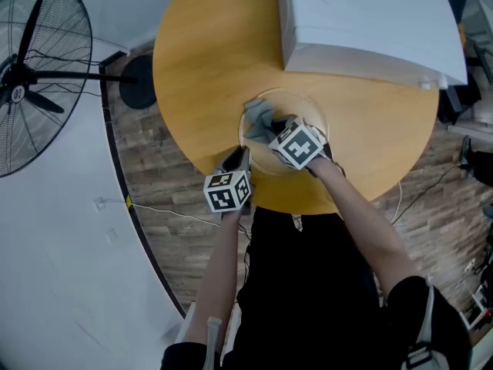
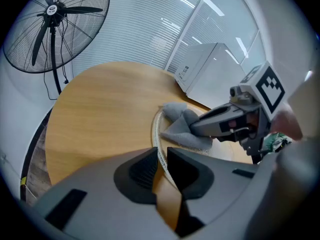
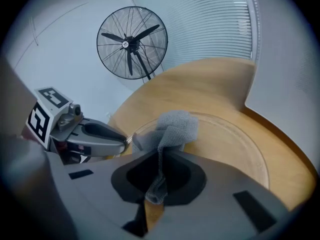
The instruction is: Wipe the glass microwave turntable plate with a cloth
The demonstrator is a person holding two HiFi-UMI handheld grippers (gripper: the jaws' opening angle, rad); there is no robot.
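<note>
**Cloth on the plate, rim pinched**

The right claw [image 3: 160,154] is clamped on a grey cloth [image 3: 175,125]. One end of the cloth hangs down between the jaws, and the bunched rest lies on the left part of the glass plate [image 3: 235,140]. The left claw [image 2: 161,155] is closed on the plate's near-left rim, which passes between its two pads. The two claws are close together, the left one just beside the cloth. The plate lies flat on the round wooden worktop [image 1: 216,52], near its near edge. A white box [image 1: 362,21] sits at the far right of the worktop. A fan [image 1: 31,75] stands off to the left.
</note>
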